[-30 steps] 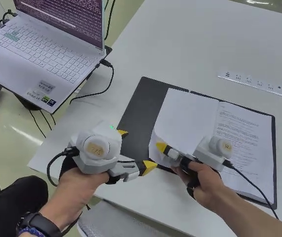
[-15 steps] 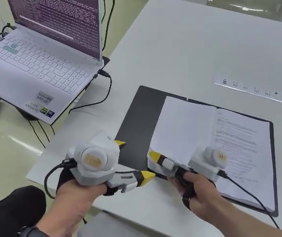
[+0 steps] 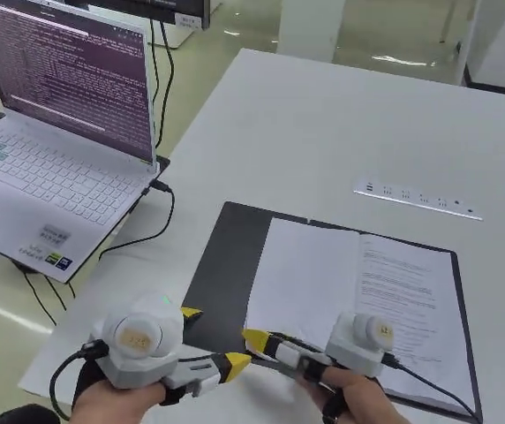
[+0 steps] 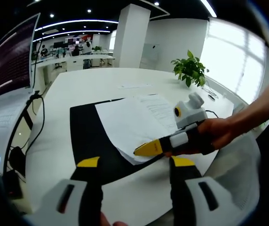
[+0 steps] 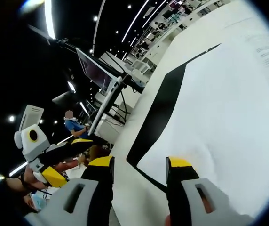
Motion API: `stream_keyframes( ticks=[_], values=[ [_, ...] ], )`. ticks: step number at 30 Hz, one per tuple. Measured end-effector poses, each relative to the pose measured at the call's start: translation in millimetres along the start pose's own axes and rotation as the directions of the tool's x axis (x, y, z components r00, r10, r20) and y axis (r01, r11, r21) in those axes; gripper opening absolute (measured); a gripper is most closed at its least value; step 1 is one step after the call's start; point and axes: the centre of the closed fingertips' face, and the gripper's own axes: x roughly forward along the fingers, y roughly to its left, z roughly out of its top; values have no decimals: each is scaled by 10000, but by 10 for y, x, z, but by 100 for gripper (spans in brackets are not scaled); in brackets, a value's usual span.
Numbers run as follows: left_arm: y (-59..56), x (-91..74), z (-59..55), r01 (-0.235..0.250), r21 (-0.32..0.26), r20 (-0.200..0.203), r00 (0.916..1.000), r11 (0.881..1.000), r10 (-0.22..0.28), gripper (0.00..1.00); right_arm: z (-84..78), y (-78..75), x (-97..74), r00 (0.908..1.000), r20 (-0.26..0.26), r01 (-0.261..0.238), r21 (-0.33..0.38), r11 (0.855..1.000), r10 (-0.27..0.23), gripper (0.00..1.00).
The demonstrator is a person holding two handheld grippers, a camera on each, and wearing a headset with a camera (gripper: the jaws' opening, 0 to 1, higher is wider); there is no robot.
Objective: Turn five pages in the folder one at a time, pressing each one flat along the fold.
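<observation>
The open black folder (image 3: 226,265) lies on the white desk (image 3: 323,124) in the lower middle of the head view. Its blank white turned sheet (image 3: 305,274) is spread over the left half and a printed sheet (image 3: 407,291) over the right. The fold (image 3: 357,274) between them runs up the frame, away from the person. That is the long axis any pressing stroke would have to follow.

The right tongs (image 3: 257,340) are the nearer pair. Their yellow tip sits at the blank sheet's near left corner, at the bottom centre of the frame, touching it or just above it. In the right gripper view the right tongs (image 5: 140,162) stand apart, with the folder's black edge and the white sheet showing through the gap. They look released, not clamped on the paper, though I cannot tell whether the lower jaw sits under the corner.

The left tongs (image 3: 213,337) hover just beside them, toward the lower left, over the folder's near edge. In the left gripper view the left tongs (image 4: 135,162) are also spread wide and grasp nothing, and the other tip crosses in from the right onto the sheet's corner.

What matters is that the fold lies to the right of both pairs, across the width of the blank sheet. The sheet seems already laid over but not yet pressed. My guess is that the right tongs — closer to the fold — would slide rightward to its near end, then travel up the frame along it.
</observation>
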Motion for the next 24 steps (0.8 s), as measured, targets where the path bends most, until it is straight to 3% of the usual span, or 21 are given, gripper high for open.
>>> stream_keyframes(
  ticks=[5,12,15,24],
  values=[
    [-4,76,36,110,112,-49,9999,9999,-109,52,94,15,-169,9996,293,31,-237,9997,-24,44],
    [-2,241,98,303,592,-260,9992,9978,-288,44,212,-83,-456,9970,670,436,-749,9962,-386,48],
    [-27,334,106,476,1010,-466,9980,9937,-430,38,286,-147,-598,9934,969,697,-808,9943,-617,48],
    [-31,603,107,778,1086,-692,9951,9910,-706,28,449,-272,-953,9812,1576,1265,-866,9882,-1118,48]
  ],
)
